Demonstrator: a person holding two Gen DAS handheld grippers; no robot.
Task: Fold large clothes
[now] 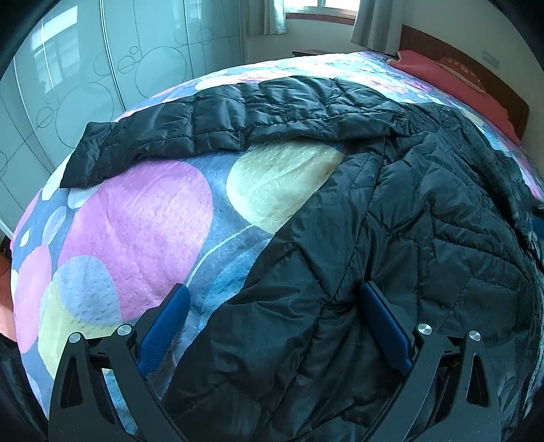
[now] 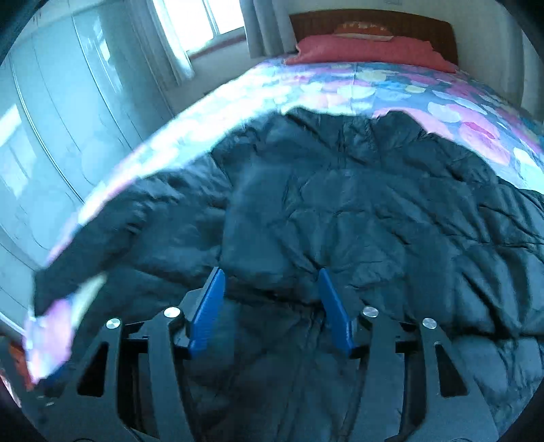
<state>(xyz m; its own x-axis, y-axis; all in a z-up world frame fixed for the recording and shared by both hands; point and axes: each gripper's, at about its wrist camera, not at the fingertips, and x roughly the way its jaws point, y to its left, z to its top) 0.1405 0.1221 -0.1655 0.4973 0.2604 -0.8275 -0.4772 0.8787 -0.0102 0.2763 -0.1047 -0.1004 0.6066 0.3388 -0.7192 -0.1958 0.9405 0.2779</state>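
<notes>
A large black quilted jacket [image 1: 408, 210] lies spread on a bed with a coloured circle-pattern cover [image 1: 142, 217]. One sleeve [image 1: 190, 136] stretches out to the left across the cover. My left gripper [image 1: 272, 299] is open, its blue fingers [image 1: 166, 326] wide apart over the jacket's near hem edge. In the right wrist view the jacket [image 2: 357, 210] fills the middle, blurred. My right gripper [image 2: 270, 282] is open just above the jacket's fabric, with nothing between its blue fingers [image 2: 207, 312].
Red pillows [image 2: 367, 51] and a wooden headboard [image 2: 370, 22] stand at the far end of the bed. A glass-front wardrobe [image 1: 68, 78] runs along the left side. A curtained window [image 1: 319, 10] is behind.
</notes>
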